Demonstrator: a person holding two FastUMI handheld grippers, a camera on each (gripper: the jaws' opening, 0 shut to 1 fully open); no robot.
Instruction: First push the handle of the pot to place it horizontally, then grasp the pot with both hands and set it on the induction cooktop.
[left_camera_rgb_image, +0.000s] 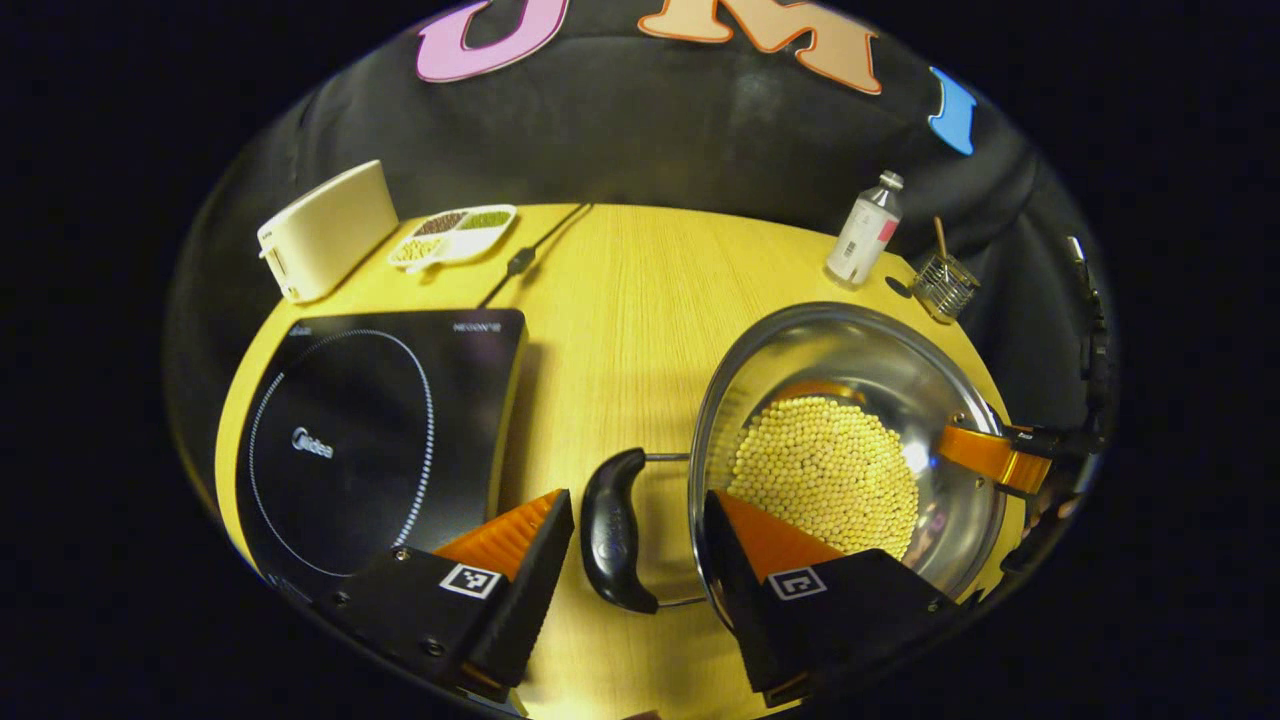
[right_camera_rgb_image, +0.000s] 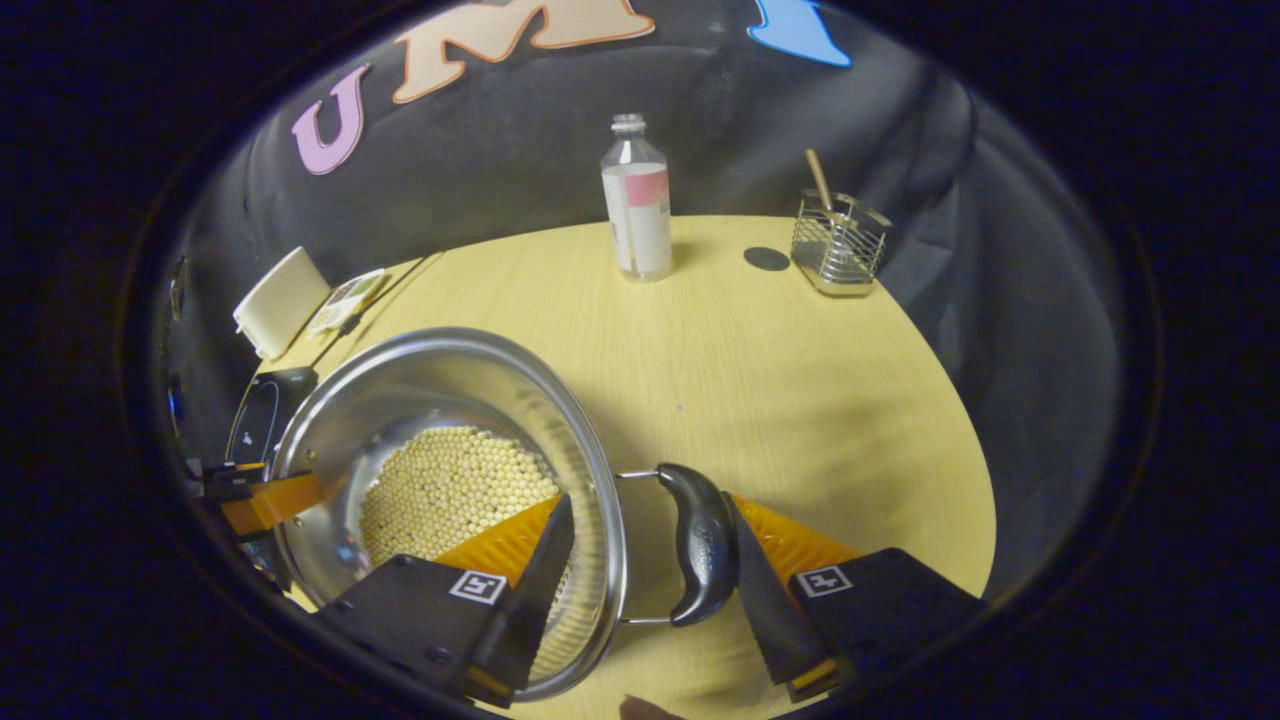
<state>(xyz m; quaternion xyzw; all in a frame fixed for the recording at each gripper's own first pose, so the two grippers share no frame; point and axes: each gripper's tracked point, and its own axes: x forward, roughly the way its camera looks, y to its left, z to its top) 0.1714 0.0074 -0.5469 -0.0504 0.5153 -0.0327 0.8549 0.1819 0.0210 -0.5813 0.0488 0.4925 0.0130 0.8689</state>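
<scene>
Left gripper view: the steel pot (left_camera_rgb_image: 850, 440), shiny and holding a bed of pale beads (left_camera_rgb_image: 825, 475), stands on the yellow table (left_camera_rgb_image: 620, 300), right of the black cooktop (left_camera_rgb_image: 380, 440). My left gripper (left_camera_rgb_image: 635, 535) is spread wide, one finger outside the pot's black handle (left_camera_rgb_image: 612, 528), the other over the rim inside the bowl; neither clearly presses.

Right gripper view: the pot sits at lower left, beads heaped in its base. My right gripper (right_camera_rgb_image: 650, 545) straddles the rim, jaws wide: one finger inside the bowl, the other touching the outer side of the far handle (right_camera_rgb_image: 703, 540). A bottle (right_camera_rgb_image: 637, 200) and wire holder (right_camera_rgb_image: 838, 240) stand well behind.
</scene>
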